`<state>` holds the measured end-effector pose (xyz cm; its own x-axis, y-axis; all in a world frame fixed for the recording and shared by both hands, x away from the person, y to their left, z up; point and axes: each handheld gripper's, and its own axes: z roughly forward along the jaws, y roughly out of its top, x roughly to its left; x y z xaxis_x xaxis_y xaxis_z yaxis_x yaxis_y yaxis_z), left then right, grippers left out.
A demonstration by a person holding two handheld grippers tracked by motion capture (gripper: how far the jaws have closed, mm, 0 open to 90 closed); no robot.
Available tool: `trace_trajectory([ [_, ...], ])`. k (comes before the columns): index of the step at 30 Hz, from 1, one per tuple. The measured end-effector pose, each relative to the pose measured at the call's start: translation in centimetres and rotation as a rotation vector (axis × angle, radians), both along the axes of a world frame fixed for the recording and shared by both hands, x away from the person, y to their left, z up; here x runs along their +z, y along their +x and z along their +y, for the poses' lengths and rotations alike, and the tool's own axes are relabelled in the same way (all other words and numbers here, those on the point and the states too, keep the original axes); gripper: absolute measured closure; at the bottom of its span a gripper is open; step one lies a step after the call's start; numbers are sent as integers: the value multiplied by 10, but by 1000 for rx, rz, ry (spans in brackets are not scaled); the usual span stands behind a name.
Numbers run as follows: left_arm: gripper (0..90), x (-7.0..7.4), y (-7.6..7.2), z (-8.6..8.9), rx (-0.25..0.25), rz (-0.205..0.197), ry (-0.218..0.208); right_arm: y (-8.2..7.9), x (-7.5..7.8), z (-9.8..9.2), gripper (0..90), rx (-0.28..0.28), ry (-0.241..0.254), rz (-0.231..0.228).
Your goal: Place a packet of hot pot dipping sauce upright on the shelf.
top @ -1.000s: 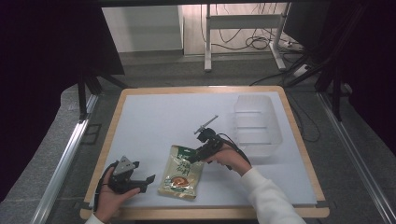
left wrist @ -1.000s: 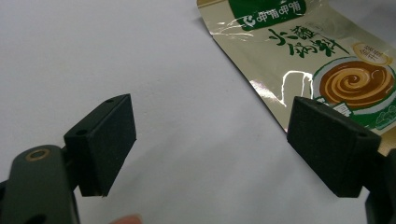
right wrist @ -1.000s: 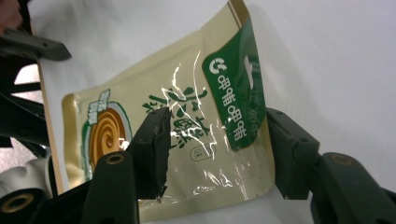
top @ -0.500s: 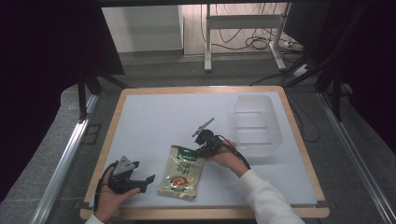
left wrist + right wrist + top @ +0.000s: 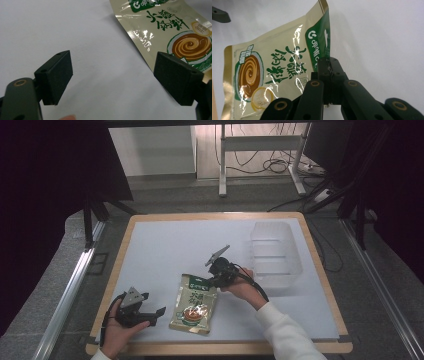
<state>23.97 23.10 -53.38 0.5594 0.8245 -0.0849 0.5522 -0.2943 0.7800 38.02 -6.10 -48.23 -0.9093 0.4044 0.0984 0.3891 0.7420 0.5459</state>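
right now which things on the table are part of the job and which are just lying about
In the job:
- glossy beige and green food pouch, top edge pinched
- right gripper, shut on that edge
- left gripper, open beside the pouch

Lying about:
- clear plastic tub, apparently empty, at the far right of the white table

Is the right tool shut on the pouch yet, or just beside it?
Shut on it. The right tool has its jaws pressed together over the green top edge of the pouch, having just closed.
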Motion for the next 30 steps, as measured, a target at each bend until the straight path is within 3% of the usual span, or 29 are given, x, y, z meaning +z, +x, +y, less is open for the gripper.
trace_trajectory([
  [6, 157, 0, 0, 0, 1, 0, -1, -5, 12, -1, 893, 21, 18, -30],
  [13, 157, 0, 0, 0, 1, 1, 1, -12, 35, -6, 894, 47, 66, -95],
  [30, 158, 0, 0, 0, -1, 1, 4, -21, 62, -15, 895, 74, 134, -148],
])
